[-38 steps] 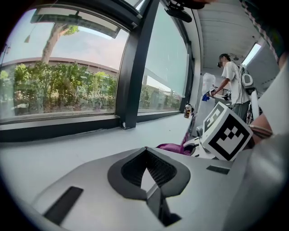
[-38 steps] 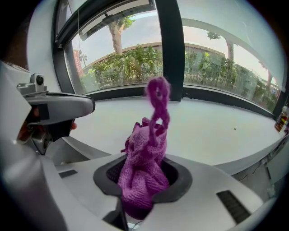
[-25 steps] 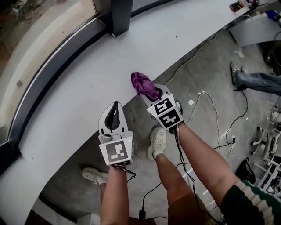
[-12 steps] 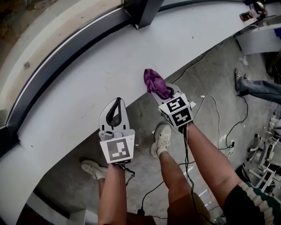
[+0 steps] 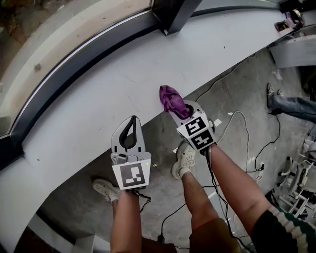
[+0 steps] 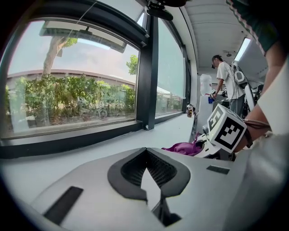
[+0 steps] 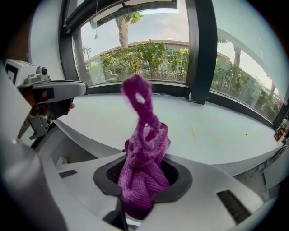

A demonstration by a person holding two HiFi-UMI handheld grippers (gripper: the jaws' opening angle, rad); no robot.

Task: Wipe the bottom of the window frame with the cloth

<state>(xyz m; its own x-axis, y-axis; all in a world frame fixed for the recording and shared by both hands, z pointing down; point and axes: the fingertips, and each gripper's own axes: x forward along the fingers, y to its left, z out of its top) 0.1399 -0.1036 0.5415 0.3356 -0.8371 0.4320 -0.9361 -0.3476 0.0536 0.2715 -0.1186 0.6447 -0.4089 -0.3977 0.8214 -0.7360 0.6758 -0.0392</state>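
Observation:
A crumpled purple cloth [image 5: 172, 99] sticks up out of my right gripper [image 5: 182, 109], which is shut on it at the front edge of the white sill [image 5: 98, 94]. In the right gripper view the cloth [image 7: 143, 167] fills the jaws of that gripper [image 7: 142, 182] and its loose end stands upright. My left gripper [image 5: 132, 121] hovers over the sill's edge to the left, shut with nothing in it; the left gripper view shows its pads [image 6: 124, 173] closed. The dark bottom of the window frame [image 5: 84, 54] curves along the far side of the sill, well beyond both grippers.
A dark upright mullion [image 5: 173, 15] meets the frame at the top. Cables [image 5: 237, 123] trail over the concrete floor below the sill. My shoes [image 5: 185, 158] stand by the sill's edge. A person [image 6: 224, 81] stands further along the sill; small objects [image 5: 289, 20] lie at its far right end.
The head view has swung, so the window frame now sits further right and lower. Both grippers hold about the same stance by the sill's edge, the cloth still held in the right one.

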